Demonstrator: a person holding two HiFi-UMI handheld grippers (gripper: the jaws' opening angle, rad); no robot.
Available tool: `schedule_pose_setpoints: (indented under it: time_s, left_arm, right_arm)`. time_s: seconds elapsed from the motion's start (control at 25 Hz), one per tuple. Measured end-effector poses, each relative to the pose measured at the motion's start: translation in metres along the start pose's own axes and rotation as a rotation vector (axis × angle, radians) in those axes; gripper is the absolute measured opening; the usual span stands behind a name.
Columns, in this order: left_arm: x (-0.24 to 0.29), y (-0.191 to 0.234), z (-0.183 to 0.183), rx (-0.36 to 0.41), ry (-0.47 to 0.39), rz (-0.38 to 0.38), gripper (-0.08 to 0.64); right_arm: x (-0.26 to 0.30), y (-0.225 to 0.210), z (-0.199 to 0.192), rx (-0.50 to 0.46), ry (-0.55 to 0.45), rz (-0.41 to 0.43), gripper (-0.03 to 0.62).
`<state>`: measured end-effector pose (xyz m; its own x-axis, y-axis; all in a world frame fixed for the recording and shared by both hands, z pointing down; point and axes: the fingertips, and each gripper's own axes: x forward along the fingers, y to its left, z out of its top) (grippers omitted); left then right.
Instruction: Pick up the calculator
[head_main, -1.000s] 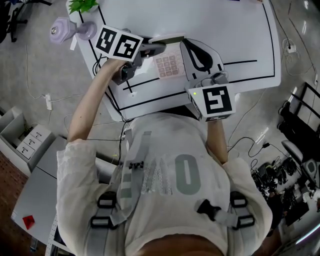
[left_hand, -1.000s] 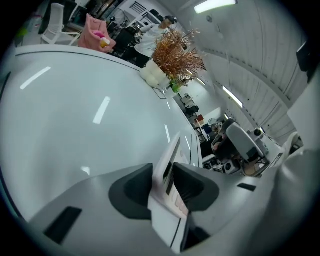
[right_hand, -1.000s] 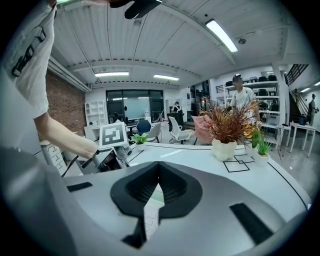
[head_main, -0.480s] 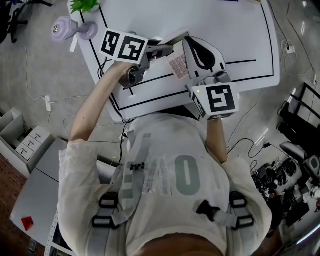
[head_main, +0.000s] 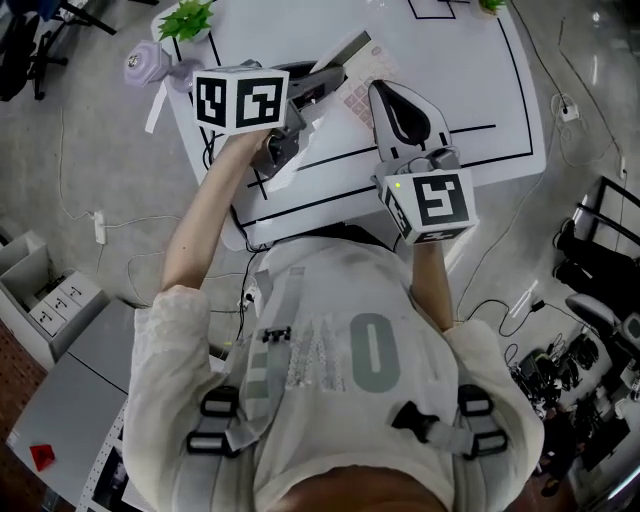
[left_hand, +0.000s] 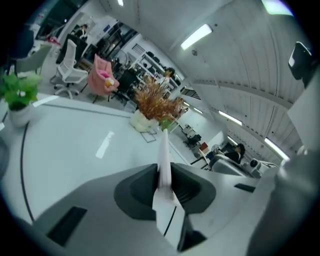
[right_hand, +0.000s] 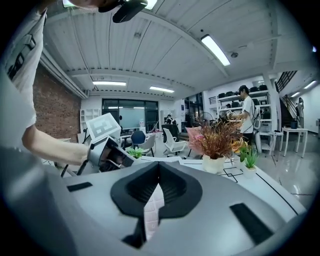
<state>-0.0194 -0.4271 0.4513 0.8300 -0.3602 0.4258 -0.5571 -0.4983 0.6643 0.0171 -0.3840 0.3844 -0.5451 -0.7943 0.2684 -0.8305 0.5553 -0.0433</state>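
The calculator (head_main: 355, 85), white with pinkish keys, hangs tilted above the white table (head_main: 470, 60). My left gripper (head_main: 318, 88) is shut on its near edge. In the left gripper view the calculator (left_hand: 163, 150) shows edge-on as a thin white slab pinched between the jaws of the left gripper (left_hand: 162, 170). My right gripper (head_main: 378, 92) sits just right of the calculator with its tips together and nothing held. In the right gripper view the right gripper (right_hand: 159, 165) has its jaws meeting, and the calculator keys (right_hand: 152, 210) show through the gap lower down.
A small green potted plant (head_main: 188, 18) and a purple object (head_main: 150, 62) stand at the table's left corner. Black lines mark the tabletop. A pot of dried flowers (right_hand: 217, 140) stands farther back on the table. Cables and boxes lie on the floor around.
The left gripper has risen and tipped upward with the calculator, which lay flat on the table before and now hangs tilted above it. The right gripper has shifted only slightly.
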Motion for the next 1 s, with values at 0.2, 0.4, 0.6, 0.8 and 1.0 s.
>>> schedule_pose_setpoints:
  time_s: [0.2, 0.4, 0.6, 0.8, 1.0]
  left_arm:
    - [-0.02, -0.014, 0.055, 0.064, -0.203, 0.038, 0.084]
    - [-0.104, -0.07, 0.097, 0.277, -0.464, 0.211, 0.084]
    - [-0.191, -0.141, 0.099, 0.507, -0.687, 0.415, 0.084]
    - [-0.248, -0.192, 0.077, 0.679, -0.816, 0.606, 0.084]
    - [-0.276, -0.212, 0.048, 0.735, -0.868, 0.786, 0.084]
  right_arm:
    - [-0.001, -0.009, 0.016, -0.028, -0.064, 0.005, 0.005]
    - [-0.038, 0.02, 0.06, -0.105, -0.156, 0.005, 0.005]
    - [-0.081, 0.048, 0.086, -0.136, -0.224, -0.017, 0.005]
    - [-0.113, 0.067, 0.106, -0.168, -0.28, -0.03, 0.005]
    - [-0.134, 0.078, 0.114, -0.189, -0.331, -0.043, 0.005]
